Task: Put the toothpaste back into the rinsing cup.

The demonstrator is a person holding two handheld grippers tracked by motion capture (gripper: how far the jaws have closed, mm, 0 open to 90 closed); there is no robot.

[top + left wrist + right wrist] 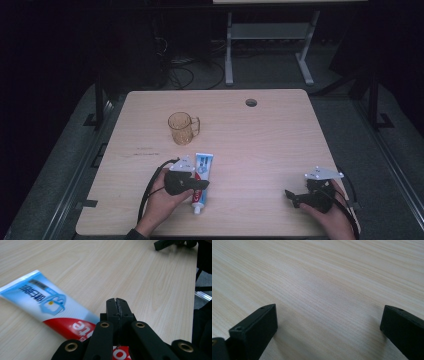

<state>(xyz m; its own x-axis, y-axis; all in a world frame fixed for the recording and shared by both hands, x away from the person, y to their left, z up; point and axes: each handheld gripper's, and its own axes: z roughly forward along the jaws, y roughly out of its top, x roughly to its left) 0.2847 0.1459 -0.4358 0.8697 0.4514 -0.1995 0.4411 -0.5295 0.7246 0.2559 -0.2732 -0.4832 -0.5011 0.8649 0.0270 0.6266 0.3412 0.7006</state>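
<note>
While the left gripper [117, 301] hovers low over the toothpaste tube [47, 302]: no grasp is made yet.
Step in hand: an approach to the tube, by my reading.
Left fingers: pressed together, tips meeting, nothing between them.
Tube: flat on the table [260, 145], passing under the left fingers, crimped end off to their left in the left gripper view, cap [197, 209] toward the person.
Next move: the jaws likely have to part before they can straddle the tube's body.
Right gripper [292, 196]: jaws spread wide over bare wood, holding nothing, well apart from the tube.
Around: an amber mug [183, 128] beyond the left fingers, clear of them.
In the way: nothing but the closed jaws themselves.
</note>
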